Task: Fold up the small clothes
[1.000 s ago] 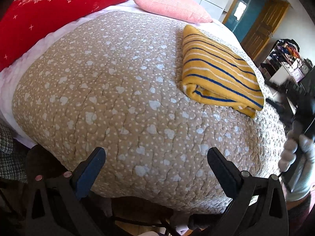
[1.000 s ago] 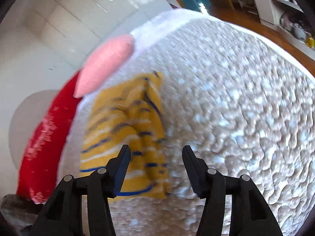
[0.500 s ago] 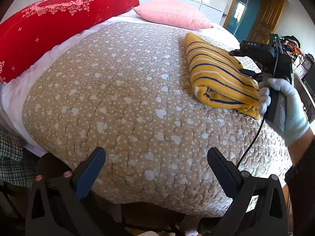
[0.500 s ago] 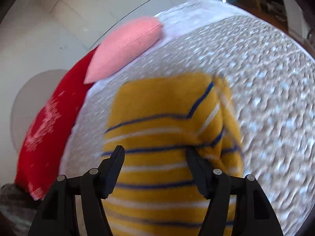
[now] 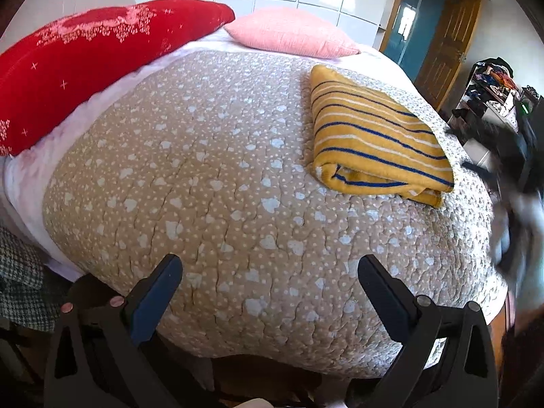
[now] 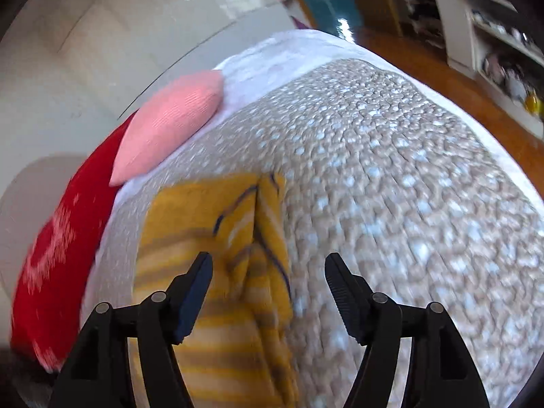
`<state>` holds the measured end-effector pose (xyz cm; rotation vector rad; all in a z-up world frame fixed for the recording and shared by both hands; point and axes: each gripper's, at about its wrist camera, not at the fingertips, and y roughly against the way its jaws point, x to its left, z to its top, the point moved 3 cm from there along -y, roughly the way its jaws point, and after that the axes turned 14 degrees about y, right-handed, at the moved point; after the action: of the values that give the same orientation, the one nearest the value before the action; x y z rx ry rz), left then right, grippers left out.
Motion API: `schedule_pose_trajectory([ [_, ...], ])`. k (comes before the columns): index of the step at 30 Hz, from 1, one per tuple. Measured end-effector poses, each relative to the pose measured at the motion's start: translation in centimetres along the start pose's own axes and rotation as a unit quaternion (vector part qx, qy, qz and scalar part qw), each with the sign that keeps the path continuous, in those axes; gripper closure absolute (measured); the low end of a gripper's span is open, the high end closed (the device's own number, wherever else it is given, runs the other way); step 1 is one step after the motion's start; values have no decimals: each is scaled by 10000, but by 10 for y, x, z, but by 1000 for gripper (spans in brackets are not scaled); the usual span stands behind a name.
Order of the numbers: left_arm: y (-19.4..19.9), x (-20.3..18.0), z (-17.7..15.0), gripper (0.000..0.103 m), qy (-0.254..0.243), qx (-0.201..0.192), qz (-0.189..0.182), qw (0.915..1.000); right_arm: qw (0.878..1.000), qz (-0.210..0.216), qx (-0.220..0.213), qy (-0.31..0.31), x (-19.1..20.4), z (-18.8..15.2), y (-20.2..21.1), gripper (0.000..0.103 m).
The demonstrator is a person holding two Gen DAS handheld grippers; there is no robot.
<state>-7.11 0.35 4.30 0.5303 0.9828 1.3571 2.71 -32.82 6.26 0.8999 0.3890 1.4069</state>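
A folded yellow garment with blue and white stripes (image 5: 374,136) lies on the right part of the beige quilted bed (image 5: 210,176). It also shows in the right wrist view (image 6: 210,248), blurred, just beyond the fingers. My left gripper (image 5: 270,289) is open and empty, held above the bed's near edge, well short of the garment. My right gripper (image 6: 268,289) is open and empty, over the near end of the garment. In the left wrist view the right hand and tool (image 5: 516,204) appear as a blur at the right edge.
A red pillow (image 5: 95,64) and a pink pillow (image 5: 292,34) lie at the head of the bed. A wooden door (image 5: 445,47) and cluttered shelves (image 5: 493,88) stand to the right. A checked cloth (image 5: 20,289) hangs at the lower left.
My right gripper has pulled back from the garment toward the bed's right side and moves fast. The garment lies folded where it was. My left gripper has hardly moved.
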Motion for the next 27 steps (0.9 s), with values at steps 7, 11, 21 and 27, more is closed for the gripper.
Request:
schedule_pose_trajectory([
  [7,6,-19,-3,0,-346,-166,1,9993,9920,-873,170,900,-10,-93,50,25],
  [11,15,-37,6,0,-652,-499,-103,9966,9894,-1118,143,919,-22,-122,74,24],
  [21,38,-100,33,0,-1117,-834,-570,9886,9822,-1472,-407,1089,-14,-118,118,15],
  [27,24,-105,2,0,-1229,-571,-578,9891,9794,-1474,-253,1354,0,-128,108,15],
])
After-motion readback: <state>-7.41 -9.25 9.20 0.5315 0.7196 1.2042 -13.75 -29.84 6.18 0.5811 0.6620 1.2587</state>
